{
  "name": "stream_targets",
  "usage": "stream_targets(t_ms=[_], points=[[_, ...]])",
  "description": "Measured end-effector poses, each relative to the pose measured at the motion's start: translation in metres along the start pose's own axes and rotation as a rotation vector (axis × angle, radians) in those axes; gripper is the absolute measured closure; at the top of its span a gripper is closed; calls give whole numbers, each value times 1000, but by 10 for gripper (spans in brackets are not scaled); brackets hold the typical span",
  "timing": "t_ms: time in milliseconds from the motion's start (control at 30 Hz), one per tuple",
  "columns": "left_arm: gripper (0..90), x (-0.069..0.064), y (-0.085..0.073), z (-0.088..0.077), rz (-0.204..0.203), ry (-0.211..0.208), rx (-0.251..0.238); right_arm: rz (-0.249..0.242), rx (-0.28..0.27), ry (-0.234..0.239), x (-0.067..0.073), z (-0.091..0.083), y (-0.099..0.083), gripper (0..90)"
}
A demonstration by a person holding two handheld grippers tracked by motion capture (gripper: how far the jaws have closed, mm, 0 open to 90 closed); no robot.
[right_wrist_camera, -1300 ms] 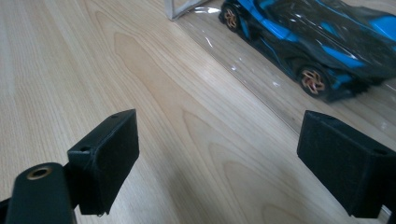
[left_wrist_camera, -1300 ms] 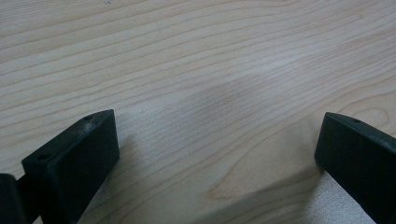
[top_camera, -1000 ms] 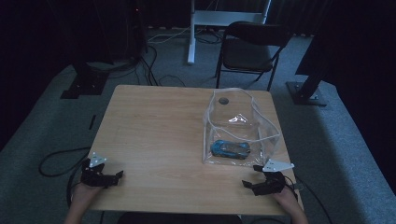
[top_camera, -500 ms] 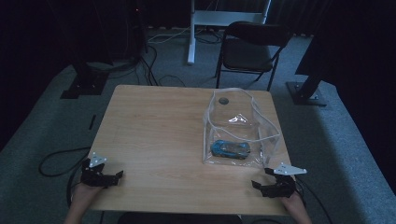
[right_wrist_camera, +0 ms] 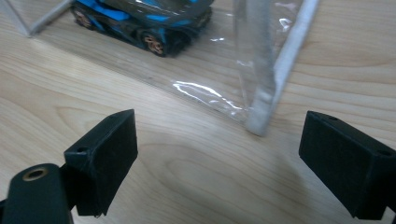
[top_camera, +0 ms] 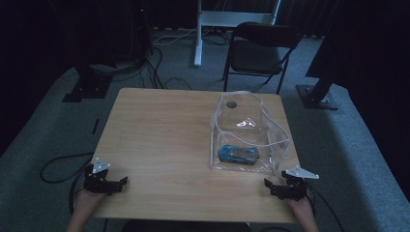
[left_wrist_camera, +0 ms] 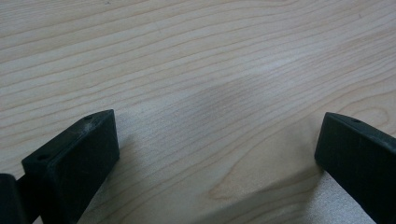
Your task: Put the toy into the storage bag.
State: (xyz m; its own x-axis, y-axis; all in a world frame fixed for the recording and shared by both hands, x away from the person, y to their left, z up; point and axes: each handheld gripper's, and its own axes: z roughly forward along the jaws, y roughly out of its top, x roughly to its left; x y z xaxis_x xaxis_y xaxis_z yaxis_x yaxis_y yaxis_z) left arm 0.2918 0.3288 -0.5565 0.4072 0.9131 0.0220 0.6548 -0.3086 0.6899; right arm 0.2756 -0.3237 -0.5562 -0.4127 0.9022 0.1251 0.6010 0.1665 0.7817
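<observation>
Clear pouch [top_camera: 247, 133] holding a blue toy car [top_camera: 238, 153] lies on the counter [top_camera: 164, 130]. Right tongs [top_camera: 275, 186], jaws apart, rest at its 5 o'clock; left tongs [top_camera: 117, 182], also apart, at 8 o'clock.

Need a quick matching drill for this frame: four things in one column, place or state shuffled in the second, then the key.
1. toy car
2. clear bag
3. left gripper
4. right gripper

A. open, over bare wood at the near left corner
B. blue, lying inside the bag
C. open, jaws facing the bag's near corner
D. transparent, on the table's right half

Pairs: 1-B, 2-D, 3-A, 4-C
</observation>
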Motion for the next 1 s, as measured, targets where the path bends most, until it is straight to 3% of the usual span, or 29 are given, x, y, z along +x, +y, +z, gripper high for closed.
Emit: stream_targets(t_ms=[33,200,267,367,433,500,567,767,1000], points=[[3,0,0,0,0,0,0,4,5,10,0,1,1,108],[3,0,0,0,0,0,0,-24,40,-70,7,9,2,108],[3,0,0,0,0,0,-1,-39,48,-75,9,11,2,109],[3,0,0,0,-1,0,-2,-25,69,-115,10,15,3,109],[3,0,0,0,-1,0,-2,-9,74,-155,10,17,4,109],[3,0,0,0,-1,1,-3,2,71,-165,10,17,4,109],[3,0,0,0,-1,1,-3,39,71,-215,8,18,5,108],[3,-1,0,0,-3,4,-2,68,72,-246,8,19,6,108],[3,-1,0,0,-5,4,-5,138,65,-326,11,24,10,109]])
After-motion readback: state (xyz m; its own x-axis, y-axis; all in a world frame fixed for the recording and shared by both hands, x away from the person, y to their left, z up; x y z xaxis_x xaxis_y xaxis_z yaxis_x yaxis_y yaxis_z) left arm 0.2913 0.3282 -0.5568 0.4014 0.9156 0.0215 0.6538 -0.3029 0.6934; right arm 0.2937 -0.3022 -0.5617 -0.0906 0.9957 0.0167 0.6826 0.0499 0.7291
